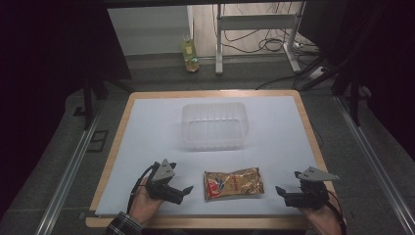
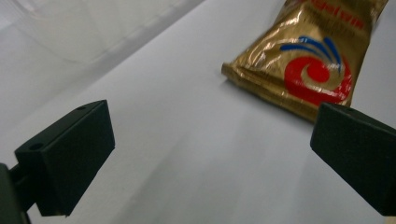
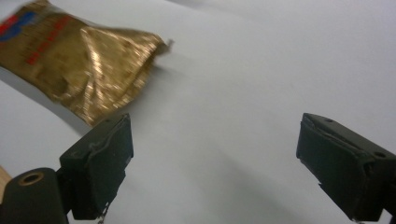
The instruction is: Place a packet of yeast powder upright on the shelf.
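White paper covered the surface (image 1: 147, 127) where the crinkled gold foil snack packet (image 1: 233, 184) lay ungrasped between my left gripper (image 1: 181, 192) and right gripper (image 1: 283, 193), both jaws wide and empty, the clear plastic tub (image 1: 214, 125) beyond unfilled.

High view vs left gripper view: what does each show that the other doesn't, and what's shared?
High view alone: both hands, the left gripper and right gripper flanking the pouch, the table's wooden edge, a bottle on the floor beyond, and the whole clear plastic tub.

Left gripper view alone: its own two black jaws standing wide apart with nothing between them, and the pouch's red swirl and blue strokes close up.

Both: the gold snack pouch lying on the white sheet.
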